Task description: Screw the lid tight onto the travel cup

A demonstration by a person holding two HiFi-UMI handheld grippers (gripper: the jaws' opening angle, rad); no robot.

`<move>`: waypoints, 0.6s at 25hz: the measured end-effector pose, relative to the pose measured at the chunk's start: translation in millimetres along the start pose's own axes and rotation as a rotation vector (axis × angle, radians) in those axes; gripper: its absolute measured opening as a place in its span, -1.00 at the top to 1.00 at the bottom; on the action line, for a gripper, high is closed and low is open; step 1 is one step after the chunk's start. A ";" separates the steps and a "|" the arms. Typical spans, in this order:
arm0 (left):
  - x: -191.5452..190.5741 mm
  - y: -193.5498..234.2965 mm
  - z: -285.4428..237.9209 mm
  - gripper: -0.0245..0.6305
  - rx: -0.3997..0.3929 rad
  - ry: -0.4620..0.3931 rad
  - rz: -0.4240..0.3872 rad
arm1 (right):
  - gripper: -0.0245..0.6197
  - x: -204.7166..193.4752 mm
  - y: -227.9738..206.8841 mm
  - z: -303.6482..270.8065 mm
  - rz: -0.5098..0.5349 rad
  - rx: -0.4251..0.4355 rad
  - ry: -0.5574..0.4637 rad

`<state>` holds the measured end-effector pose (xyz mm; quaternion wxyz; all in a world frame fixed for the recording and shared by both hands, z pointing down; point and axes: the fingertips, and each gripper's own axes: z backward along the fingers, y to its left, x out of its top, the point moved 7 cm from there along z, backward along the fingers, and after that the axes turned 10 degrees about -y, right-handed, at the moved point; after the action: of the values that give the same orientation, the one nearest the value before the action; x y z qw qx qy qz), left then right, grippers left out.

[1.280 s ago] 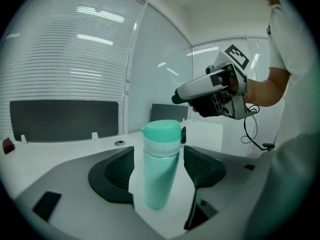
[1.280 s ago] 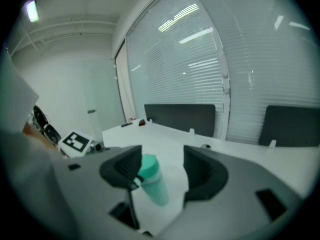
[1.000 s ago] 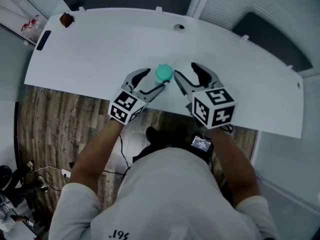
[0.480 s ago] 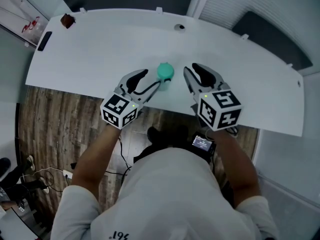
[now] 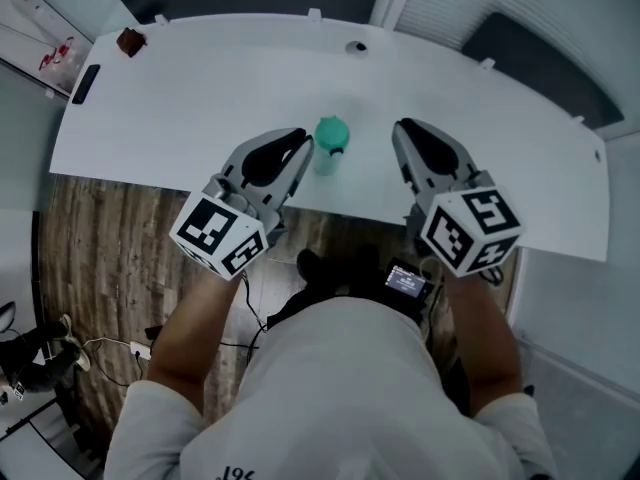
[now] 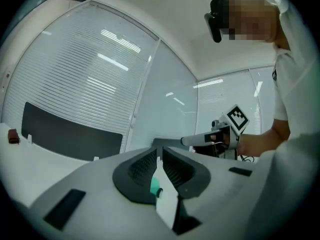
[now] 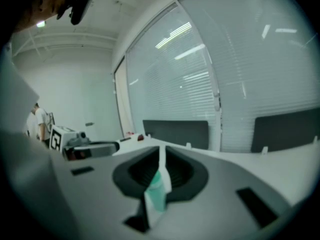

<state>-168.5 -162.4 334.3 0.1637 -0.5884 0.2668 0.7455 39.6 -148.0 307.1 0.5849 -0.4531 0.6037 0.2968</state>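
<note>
The travel cup, pale with a teal lid on top, stands free on the white table, between my two grippers. My left gripper sits just left of it, jaws closing to a thin slit with nothing between them. My right gripper is further off on the right, apart from the cup, also closing on nothing. In the left gripper view, the left gripper shows a sliver of the teal cup through its slit. The right gripper likewise shows a strip of the cup.
A small brown object and a flat black one lie at the table's far left corner. A round grommet sits near the far edge. Dark chair backs stand behind. The table's front edge runs just under my grippers.
Both grippers have drawn back from the cup toward the person and spread apart. Their jaws, wide a second ago, have closed to a slit. The cup stays standing on the table.
</note>
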 end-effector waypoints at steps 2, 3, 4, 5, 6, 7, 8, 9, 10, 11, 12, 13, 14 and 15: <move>5.2 -6.9 7.2 0.76 0.003 -0.017 0.024 | 0.78 2.1 1.5 9.4 -0.008 -0.004 -0.012; 7.1 -10.7 11.1 0.77 0.005 -0.023 0.034 | 0.78 3.2 2.4 13.9 -0.011 -0.004 -0.017; 8.4 -14.7 15.0 0.77 0.008 -0.029 0.043 | 0.78 4.5 3.5 18.0 -0.011 -0.002 -0.021; 9.0 -18.6 18.7 0.77 0.013 -0.031 0.052 | 0.78 5.6 4.7 21.8 -0.010 0.003 -0.025; 9.2 -22.6 22.3 0.78 0.020 -0.032 0.062 | 0.78 6.3 5.9 25.6 -0.007 0.010 -0.028; 9.0 -26.8 26.1 0.78 0.029 -0.031 0.072 | 0.78 6.3 7.4 29.6 -0.001 0.017 -0.029; 8.7 -31.3 30.3 0.78 0.040 -0.030 0.080 | 0.78 5.8 9.0 33.8 0.004 0.025 -0.028; 8.6 -36.0 34.8 0.78 0.053 -0.029 0.086 | 0.78 4.7 10.5 38.1 0.009 0.034 -0.026; 8.6 -41.0 39.4 0.78 0.066 -0.029 0.090 | 0.78 3.3 11.5 42.3 0.012 0.044 -0.024; 8.8 -46.4 43.9 0.78 0.080 -0.030 0.093 | 0.79 1.6 11.7 46.2 0.012 0.055 -0.022; 9.3 -52.4 48.3 0.78 0.094 -0.032 0.095 | 0.79 -0.3 11.1 50.2 0.010 0.066 -0.021; 10.0 -58.9 52.4 0.78 0.108 -0.035 0.095 | 0.79 -2.0 9.7 54.2 0.007 0.078 -0.019; 10.6 -65.8 56.1 0.78 0.124 -0.039 0.095 | 0.79 -3.4 7.5 58.4 0.005 0.089 -0.018; 10.9 -73.3 59.1 0.78 0.139 -0.043 0.095 | 0.79 -4.7 4.6 63.2 0.002 0.100 -0.016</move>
<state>-177.0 -69.3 318.5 0.1744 -0.5463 0.3421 0.7444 62.7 -89.1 302.1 0.6113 -0.4203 0.6135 0.2708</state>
